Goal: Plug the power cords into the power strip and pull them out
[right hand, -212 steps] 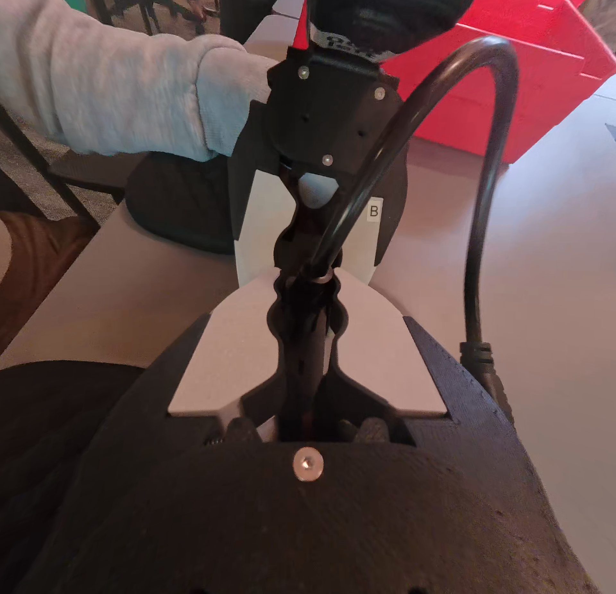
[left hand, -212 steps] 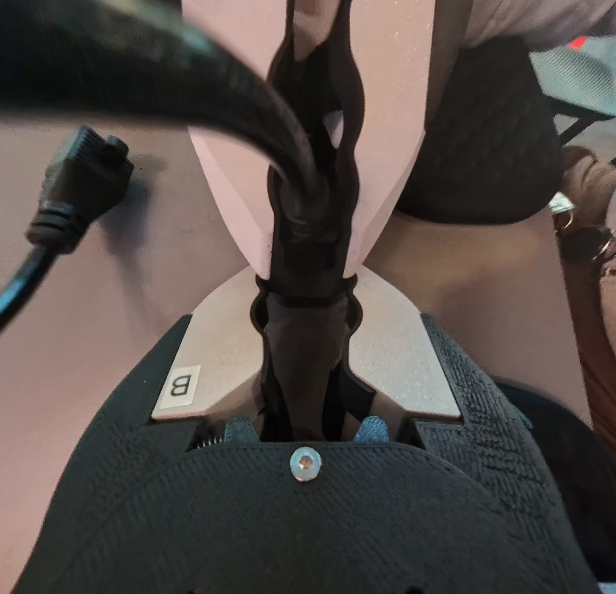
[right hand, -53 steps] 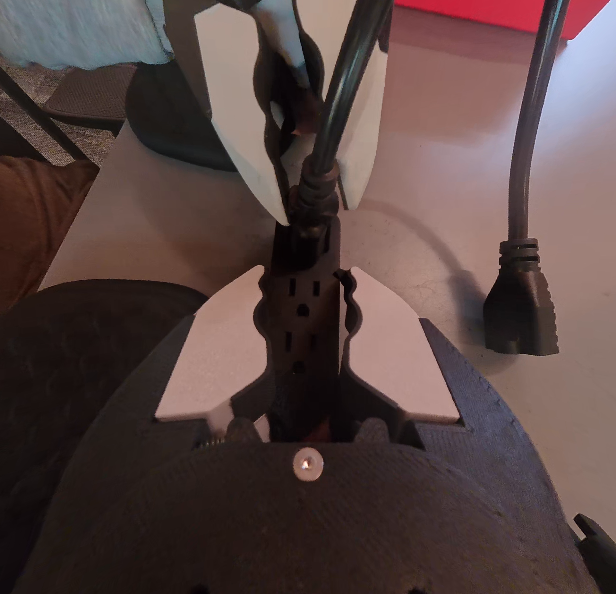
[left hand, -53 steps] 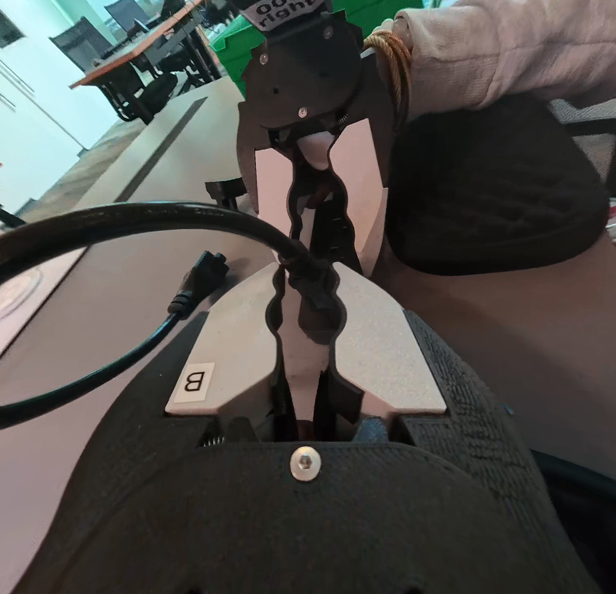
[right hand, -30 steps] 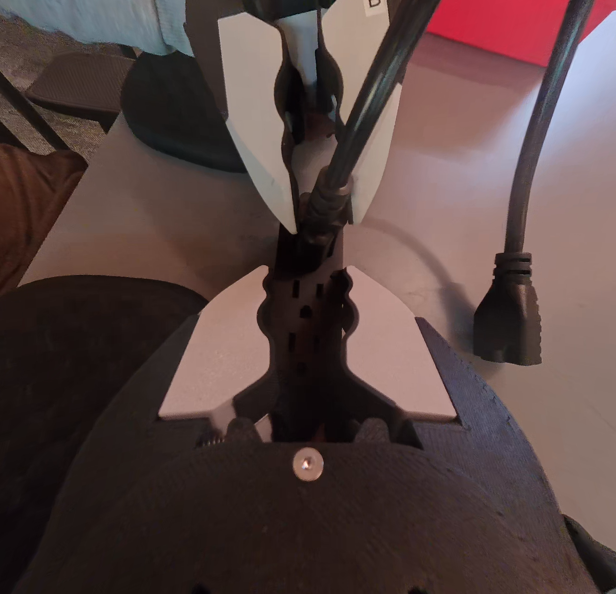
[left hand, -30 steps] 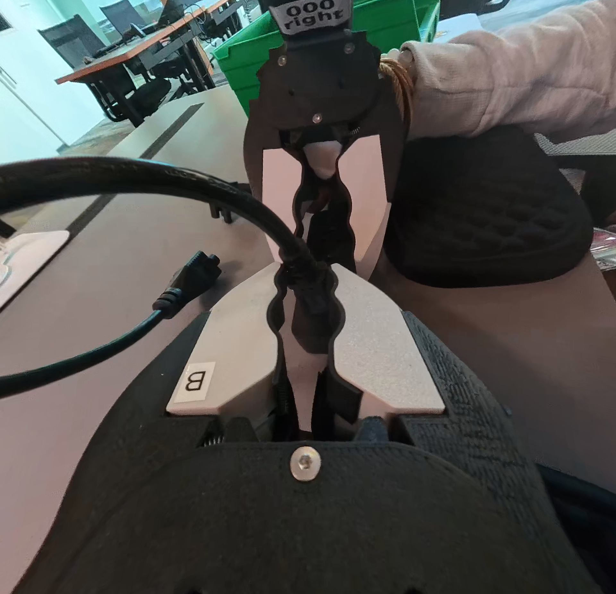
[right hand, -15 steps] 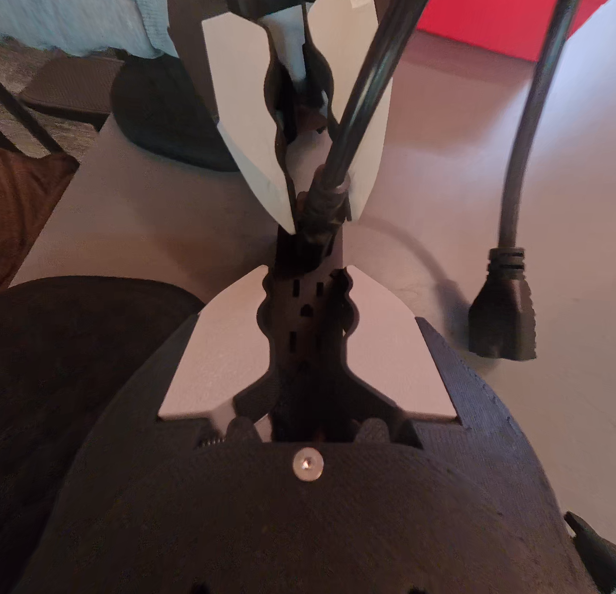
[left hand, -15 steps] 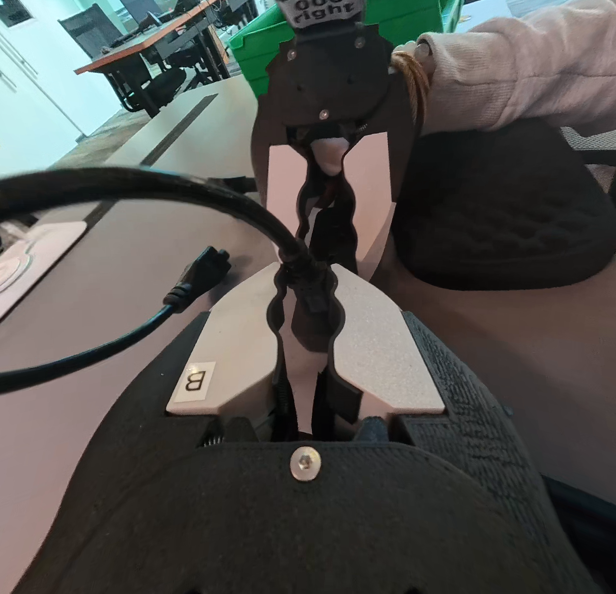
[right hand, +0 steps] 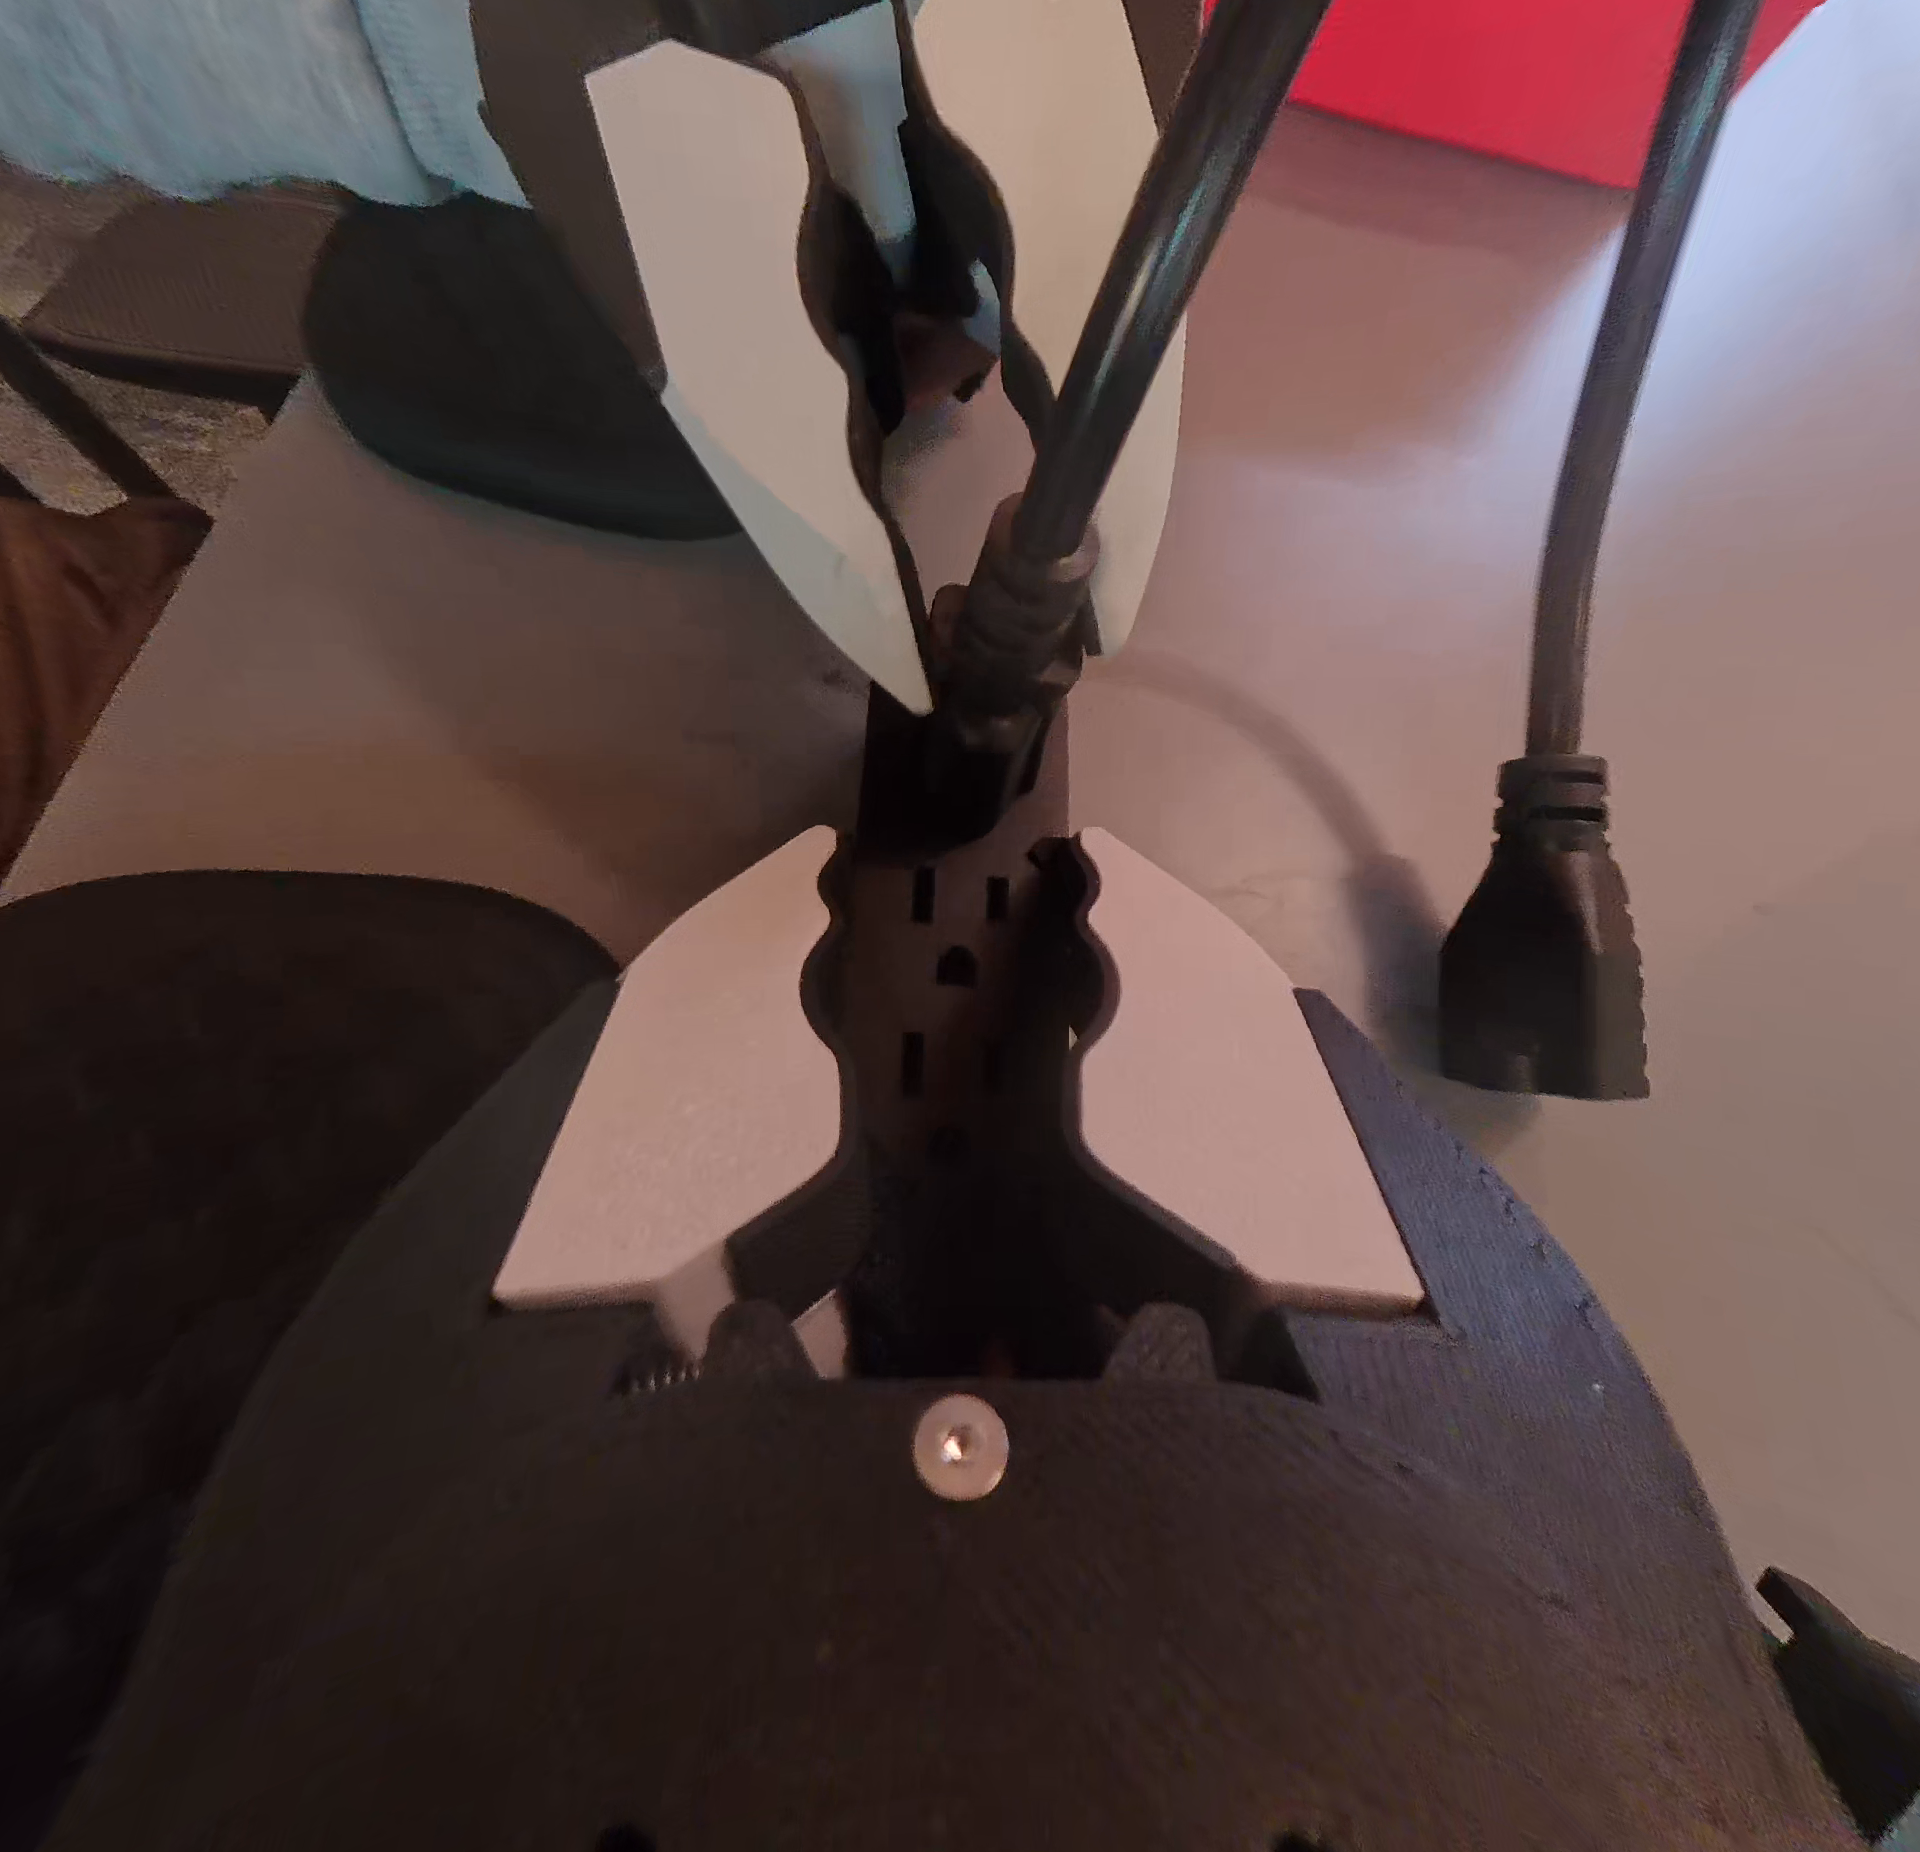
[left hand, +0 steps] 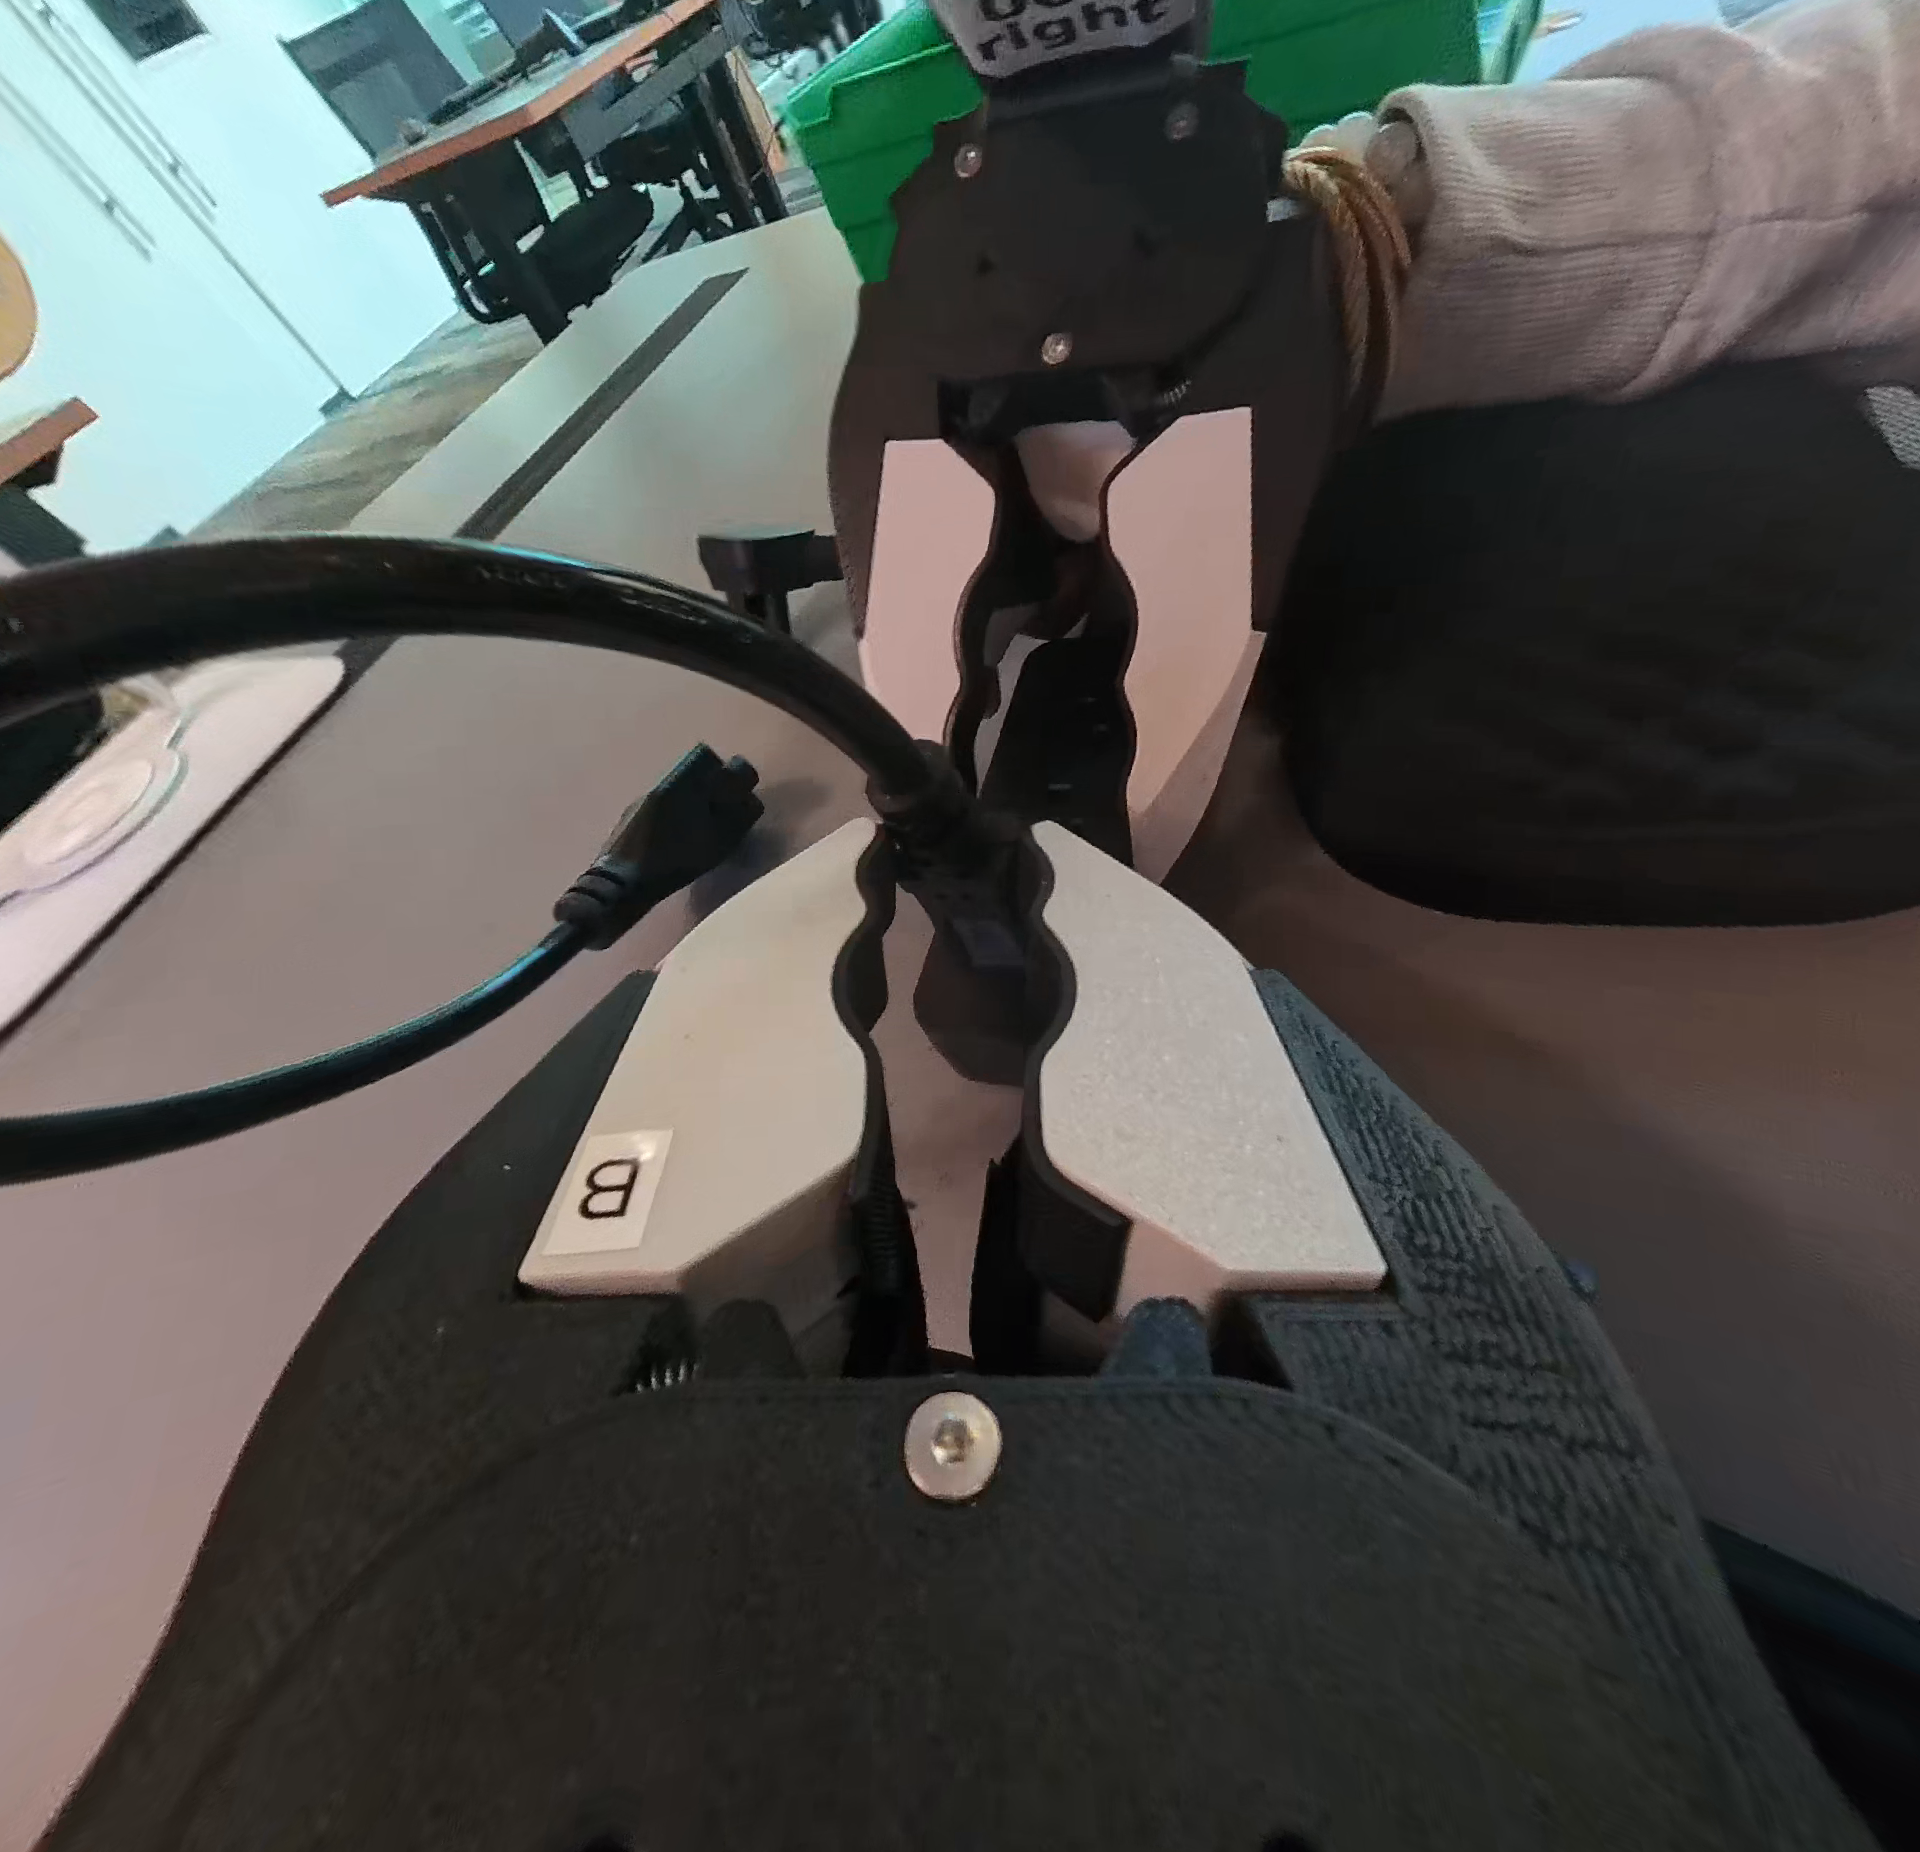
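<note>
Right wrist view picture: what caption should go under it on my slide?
Right hand-held gripper clamps the black power strip while the left hand-held gripper holds a plug at its end outlet.

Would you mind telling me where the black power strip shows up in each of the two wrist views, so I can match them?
Left wrist view: the power strip stands just above centre, clamped in the far right gripper.
Right wrist view: it runs up the middle, sockets facing the camera, between this gripper's own fingers.
Shared landmark: the plug held by the left gripper at the strip's end.
</note>
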The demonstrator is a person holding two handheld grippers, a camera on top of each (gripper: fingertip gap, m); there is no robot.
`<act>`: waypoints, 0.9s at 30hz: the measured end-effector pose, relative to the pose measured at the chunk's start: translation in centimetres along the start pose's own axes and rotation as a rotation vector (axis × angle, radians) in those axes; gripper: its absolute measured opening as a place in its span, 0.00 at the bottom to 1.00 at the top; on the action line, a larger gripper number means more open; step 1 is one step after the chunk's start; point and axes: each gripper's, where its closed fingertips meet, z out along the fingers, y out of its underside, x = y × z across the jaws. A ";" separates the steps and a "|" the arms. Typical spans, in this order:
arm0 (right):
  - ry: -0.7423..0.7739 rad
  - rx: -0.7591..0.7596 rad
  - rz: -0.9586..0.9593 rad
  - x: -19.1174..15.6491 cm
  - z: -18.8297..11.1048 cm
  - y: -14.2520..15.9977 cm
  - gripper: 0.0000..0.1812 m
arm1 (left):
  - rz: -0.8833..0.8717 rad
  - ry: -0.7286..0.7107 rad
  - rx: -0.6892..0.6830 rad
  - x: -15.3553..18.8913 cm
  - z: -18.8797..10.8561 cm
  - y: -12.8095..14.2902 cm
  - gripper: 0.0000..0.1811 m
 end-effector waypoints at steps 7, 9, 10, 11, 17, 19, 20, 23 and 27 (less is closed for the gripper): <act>0.019 0.004 0.019 0.4 0.0 0.0 0.22 | 0.003 -0.042 -0.022 -0.5 0.0 0.1 0.12; 0.005 0.006 0.007 0.2 -0.1 0.0 0.22 | 0.043 -0.045 -0.018 -0.1 0.2 -0.1 0.12; 0.006 0.007 0.007 0.2 -0.1 0.0 0.22 | 0.049 -0.050 -0.018 0.0 0.2 -0.2 0.12; 0.016 0.006 0.010 0.3 -0.1 0.0 0.22 | 0.043 -0.052 -0.020 -0.1 0.2 -0.1 0.12; -0.004 0.012 0.012 0.2 -0.1 0.0 0.22 | 0.063 -0.067 -0.024 -0.2 0.2 -0.2 0.12; 0.020 0.009 0.020 0.5 -0.1 0.1 0.22 | 0.064 -0.079 -0.033 -0.3 0.2 -0.1 0.12; 0.036 0.007 0.030 0.8 0.0 0.1 0.22 | 0.045 -0.094 -0.046 -0.7 0.2 0.0 0.12; 0.013 0.012 0.018 0.5 -0.1 0.0 0.22 | 0.054 -0.088 -0.035 -0.5 0.2 0.0 0.12; -0.003 0.037 0.012 0.2 -0.3 -0.1 0.23 | 0.073 -0.043 0.022 0.1 0.0 -0.4 0.12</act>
